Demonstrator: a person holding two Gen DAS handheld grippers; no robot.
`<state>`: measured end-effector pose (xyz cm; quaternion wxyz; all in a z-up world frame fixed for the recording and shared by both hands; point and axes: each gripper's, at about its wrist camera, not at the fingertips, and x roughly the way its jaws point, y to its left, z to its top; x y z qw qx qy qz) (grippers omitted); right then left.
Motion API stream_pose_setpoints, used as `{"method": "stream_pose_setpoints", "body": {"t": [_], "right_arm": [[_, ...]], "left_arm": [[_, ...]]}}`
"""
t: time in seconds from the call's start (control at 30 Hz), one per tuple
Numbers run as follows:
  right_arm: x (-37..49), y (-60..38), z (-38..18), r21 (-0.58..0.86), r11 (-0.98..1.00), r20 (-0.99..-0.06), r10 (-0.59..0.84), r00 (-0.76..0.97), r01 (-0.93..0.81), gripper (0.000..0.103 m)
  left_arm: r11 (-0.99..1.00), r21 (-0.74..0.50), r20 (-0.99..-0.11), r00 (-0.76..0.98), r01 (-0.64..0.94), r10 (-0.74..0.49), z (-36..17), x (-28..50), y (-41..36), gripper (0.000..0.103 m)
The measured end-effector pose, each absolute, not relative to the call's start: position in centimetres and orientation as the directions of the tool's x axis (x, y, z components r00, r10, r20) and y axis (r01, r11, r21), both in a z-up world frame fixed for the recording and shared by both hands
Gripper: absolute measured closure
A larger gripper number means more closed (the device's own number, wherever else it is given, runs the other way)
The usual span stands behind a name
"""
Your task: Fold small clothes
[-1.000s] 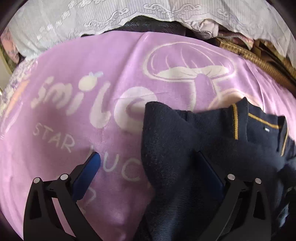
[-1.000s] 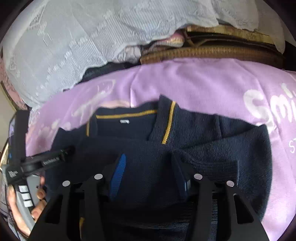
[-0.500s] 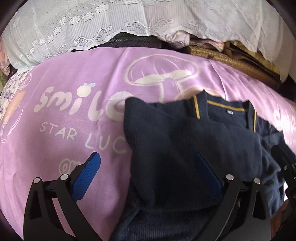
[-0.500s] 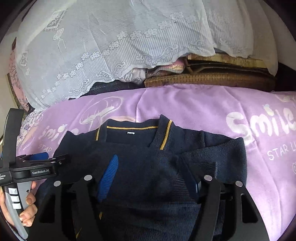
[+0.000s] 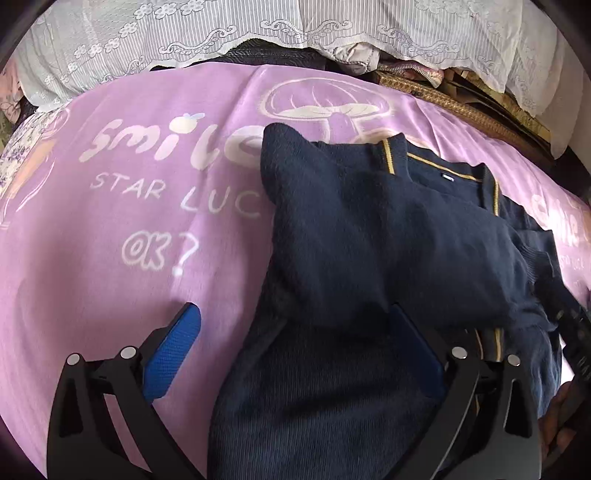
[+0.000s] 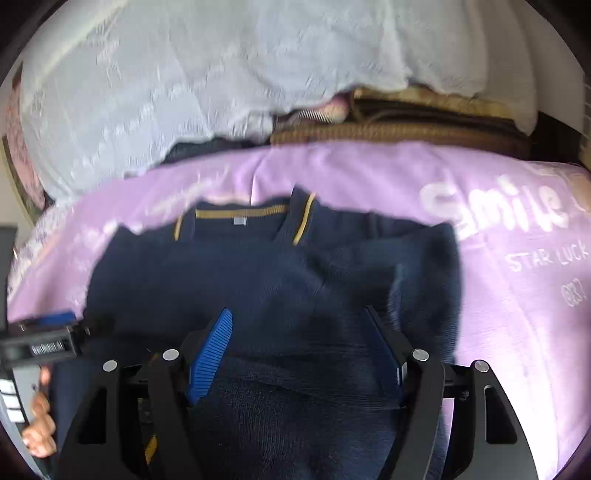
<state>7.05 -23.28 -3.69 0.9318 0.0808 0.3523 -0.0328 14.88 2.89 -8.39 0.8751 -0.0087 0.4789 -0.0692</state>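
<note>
A navy knit sweater [image 5: 369, 229] with yellow collar trim lies on the purple blanket [image 5: 147, 221], its sleeves folded in over the body. My left gripper [image 5: 295, 332] stands open and wide over the sweater's left edge, one pad above the blanket and one above the knit. In the right wrist view the same sweater [image 6: 258, 280] fills the middle. My right gripper [image 6: 299, 332] hovers above its lower part; its jaws are opening, and the cloth lies below them, unpinched. The left gripper [image 6: 55, 325] shows at the left edge, held by a hand [image 6: 40, 432].
White lace cloth [image 5: 258, 22] drapes along the far side of the bed. Woven brown mats or baskets [image 6: 388, 129] and bundled fabric sit under it. The blanket [image 6: 498, 295] carries white printed lettering and a mushroom drawing.
Both grippers have drawn back from the sweater, so more of it and the blanket shows. The right gripper's jaws have widened. The left gripper has stayed open.
</note>
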Motion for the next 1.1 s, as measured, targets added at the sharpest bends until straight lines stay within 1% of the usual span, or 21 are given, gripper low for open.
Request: {"method": "stream_pose_setpoints", "body": {"t": [0.07, 0.1, 0.13, 0.27, 0.4, 0.47, 0.5, 0.53, 0.6, 0.63, 0.67, 0.73, 0.8, 0.87, 0.93, 1.03, 1.1], "right_arm": [[7.4, -23.8, -4.5, 0.122, 0.979, -0.709, -0.028, 0.705, 0.162, 0.031], [7.9, -24.4, -5.4, 0.136, 0.973, -0.746, -0.022, 0.666, 0.184, 0.030], [8.1, -25.0, -5.7, 0.163, 0.967, -0.757, -0.003, 0.653, 0.193, 0.030], [7.1, -26.5, -5.0, 0.261, 0.947, -0.710, 0.058, 0.701, 0.187, 0.030], [6.0, -29.7, -3.5, 0.338, 0.908, -0.652, 0.036, 0.757, 0.248, 0.030], [6.0, -31.3, -3.5, 0.369, 0.890, -0.646, 0.037, 0.763, 0.270, 0.036], [6.1, -31.9, -3.6, 0.378, 0.883, -0.650, 0.040, 0.759, 0.278, 0.044], [6.4, -32.6, -4.1, 0.389, 0.874, -0.664, 0.046, 0.746, 0.293, 0.050], [7.3, -33.8, -5.9, 0.380, 0.857, -0.732, 0.049, 0.680, 0.347, 0.056], [7.9, -34.6, -7.1, 0.405, 0.839, -0.750, 0.078, 0.657, 0.363, 0.061], [7.8, -35.2, -7.3, 0.443, 0.820, -0.735, 0.100, 0.671, 0.363, 0.062], [7.5, -36.0, -6.9, 0.489, 0.789, -0.717, 0.121, 0.686, 0.372, 0.069], [7.0, -36.9, -6.2, 0.539, 0.759, -0.677, 0.131, 0.724, 0.366, 0.068], [7.7, -37.8, -5.6, 0.579, 0.737, -0.648, 0.154, 0.746, 0.350, 0.068], [8.9, -38.4, -5.2, 0.588, 0.733, -0.636, 0.157, 0.755, 0.343, 0.068], [10.9, -38.5, -5.5, 0.602, 0.737, -0.628, 0.199, 0.752, 0.307, 0.068], [11.8, -38.0, -5.8, 0.592, 0.754, -0.627, 0.208, 0.751, 0.285, 0.067]], "left_arm": [[0.992, -0.055, -0.854, 0.510, 0.115, -0.107, -9.2, 14.7, 2.8, 0.004], [0.992, -0.048, -0.861, 0.499, 0.118, -0.101, -9.5, 14.9, 2.8, 0.004], [0.992, -0.036, -0.865, 0.494, 0.123, -0.092, -9.8, 14.8, 2.7, 0.004], [0.993, -0.010, -0.860, 0.505, 0.117, -0.068, -9.5, 14.1, 2.8, 0.004], [0.994, -0.027, -0.837, 0.541, 0.110, -0.082, -8.0, 13.3, 3.7, 0.004], [0.990, -0.046, -0.836, 0.538, 0.131, -0.110, -7.8, 12.8, 3.9, 0.004], [0.989, -0.038, -0.846, 0.522, 0.145, -0.109, -8.2, 12.6, 3.8, 0.004], [0.988, -0.015, -0.862, 0.498, 0.155, -0.092, -9.0, 12.2, 3.6, 0.004], [0.985, 0.006, -0.867, 0.492, 0.170, -0.080, -9.8, 11.8, 3.6, 0.004], [0.984, 0.006, -0.867, 0.492, 0.176, -0.083, -9.7, 11.6, 3.8, 0.004], [0.984, 0.004, -0.868, 0.489, 0.177, -0.085, -9.6, 11.5, 4.0, 0.004], [0.987, -0.012, -0.866, 0.492, 0.159, -0.090, -9.1, 11.2, 5.0, 0.004], [0.992, -0.014, -0.850, 0.522, 0.125, -0.078, -8.0, 11.6, 5.9, 0.004], [0.994, -0.041, -0.828, 0.554, 0.102, -0.091, -6.5, 12.8, 6.5, 0.004], [0.993, -0.069, -0.810, 0.575, 0.095, -0.112, -5.2, 14.7, 6.5, 0.004], [0.994, -0.078, -0.789, 0.606, 0.070, -0.105, -4.0, 18.2, 5.9, 0.004], [0.986, -0.143, -0.765, 0.623, 0.081, -0.162, -3.7, 19.9, 5.8, 0.004]]}}
